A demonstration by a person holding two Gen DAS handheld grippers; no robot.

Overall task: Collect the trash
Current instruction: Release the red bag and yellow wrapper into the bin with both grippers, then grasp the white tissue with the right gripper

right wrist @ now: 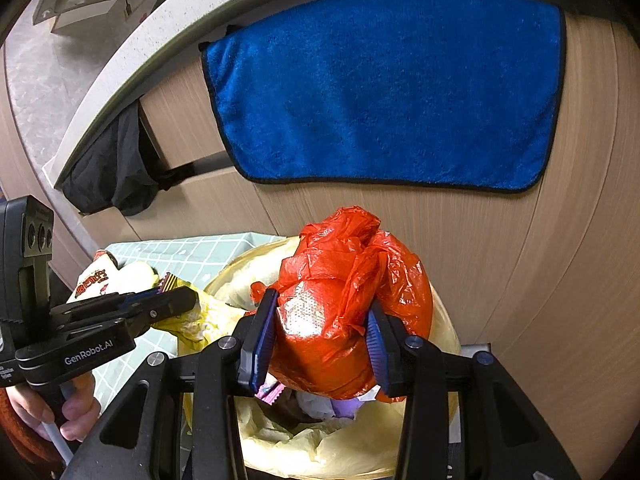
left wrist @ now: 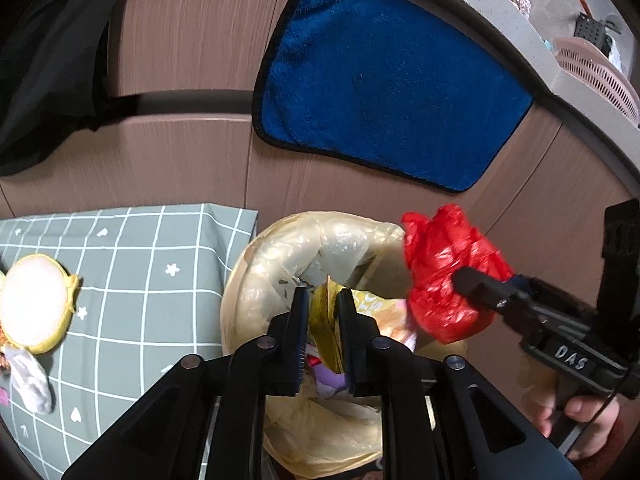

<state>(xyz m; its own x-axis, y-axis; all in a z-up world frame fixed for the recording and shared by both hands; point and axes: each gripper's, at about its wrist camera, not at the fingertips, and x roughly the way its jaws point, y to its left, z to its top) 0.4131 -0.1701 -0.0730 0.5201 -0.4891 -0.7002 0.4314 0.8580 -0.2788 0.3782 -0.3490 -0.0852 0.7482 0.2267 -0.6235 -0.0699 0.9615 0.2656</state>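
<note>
right gripper [right wrist: 320, 340] jaws clamp the red bag [right wrist: 344, 300]; left gripper [left wrist: 323, 308] jaws pinch the yellow wrapper [left wrist: 326, 320].

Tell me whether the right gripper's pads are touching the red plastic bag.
Touching. The right wrist view shows the right gripper with both blue pads pressed into the red plastic bag, above the lined trash bin.

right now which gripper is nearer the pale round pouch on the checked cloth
Left. The left gripper is over the bin beside the cloth where the round pouch lies; the right gripper is beyond the bin's far side.
</note>
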